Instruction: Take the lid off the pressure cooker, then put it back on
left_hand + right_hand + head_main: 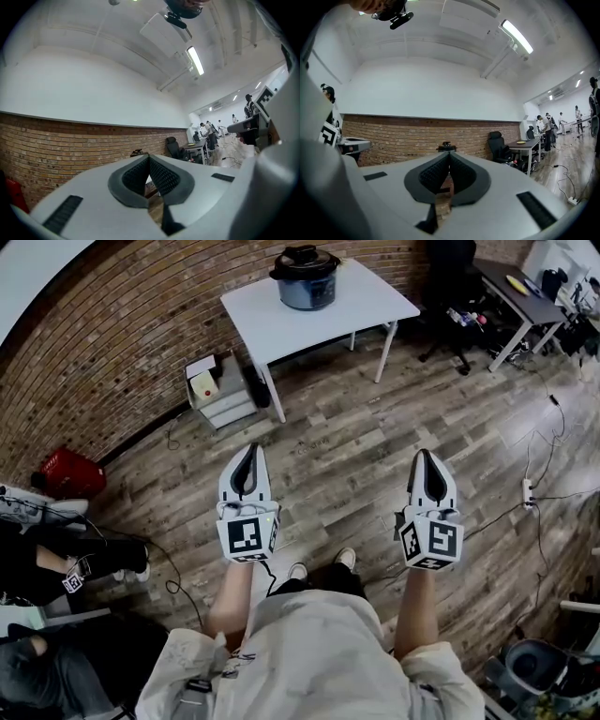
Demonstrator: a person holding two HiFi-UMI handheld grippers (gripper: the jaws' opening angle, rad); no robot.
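The pressure cooker (306, 279), silver-blue with its black lid (303, 261) on, stands on a white table (366, 298) against the brick wall, far ahead of me. My left gripper (250, 452) and right gripper (423, 457) are held level over the wood floor, well short of the table, both shut with nothing between the jaws. In the left gripper view the gripper (149, 157) hides most of the cooker, whose lid knob (137, 152) just shows above it. In the right gripper view the lid knob (446, 146) shows above the shut gripper (449, 154).
A small drawer cabinet (217, 388) stands left of the table, a red crate (68, 472) by the wall further left. A desk (511, 289) and office chair (452, 296) are to the right. Cables and a power strip (528, 492) lie on the floor. People sit at my left (56, 563).
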